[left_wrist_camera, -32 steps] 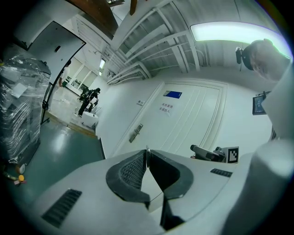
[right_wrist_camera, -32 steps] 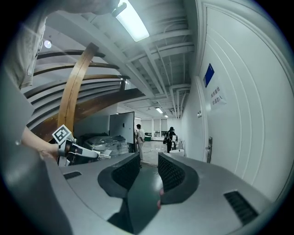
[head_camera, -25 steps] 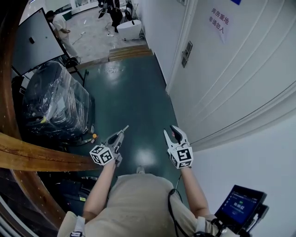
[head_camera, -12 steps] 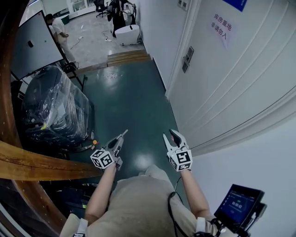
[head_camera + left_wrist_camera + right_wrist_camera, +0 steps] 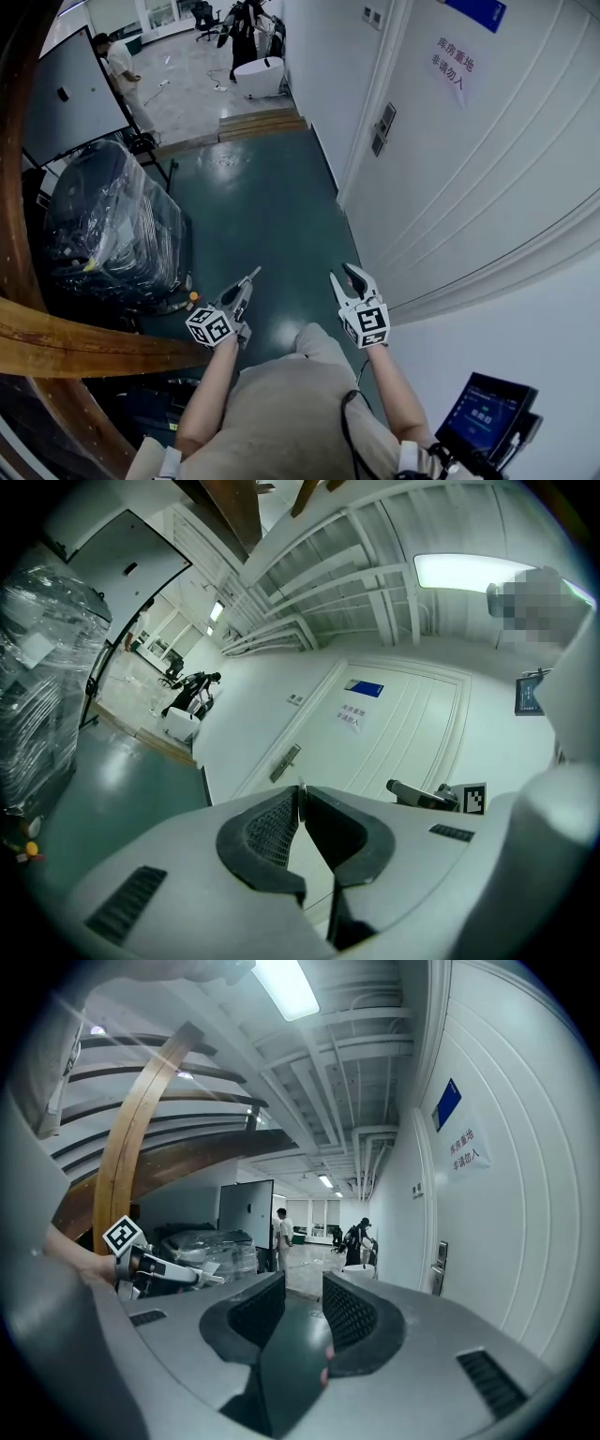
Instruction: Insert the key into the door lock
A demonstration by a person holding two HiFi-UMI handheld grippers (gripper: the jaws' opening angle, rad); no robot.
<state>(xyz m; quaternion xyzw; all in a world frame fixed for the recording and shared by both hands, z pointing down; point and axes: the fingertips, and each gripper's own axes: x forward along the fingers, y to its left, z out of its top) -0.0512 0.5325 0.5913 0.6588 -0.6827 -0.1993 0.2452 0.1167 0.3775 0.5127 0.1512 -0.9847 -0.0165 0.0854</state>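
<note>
apparently key (image 5: 301, 794) pinched in left tongs (image 5: 252, 274); lock (image 5: 286, 761) ahead.

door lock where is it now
Head view, upper right of centre: the door lock sits at the left edge of the white door, below-left of the paper sign.

glossy green floor (image 5: 267, 202); plastic-wrapped bundle (image 5: 112, 220) standing at its left edge; wooden step (image 5: 258, 122) across far edge; white tub (image 5: 261, 75) on pale floor (image 5: 187, 89) beyond step.
</note>
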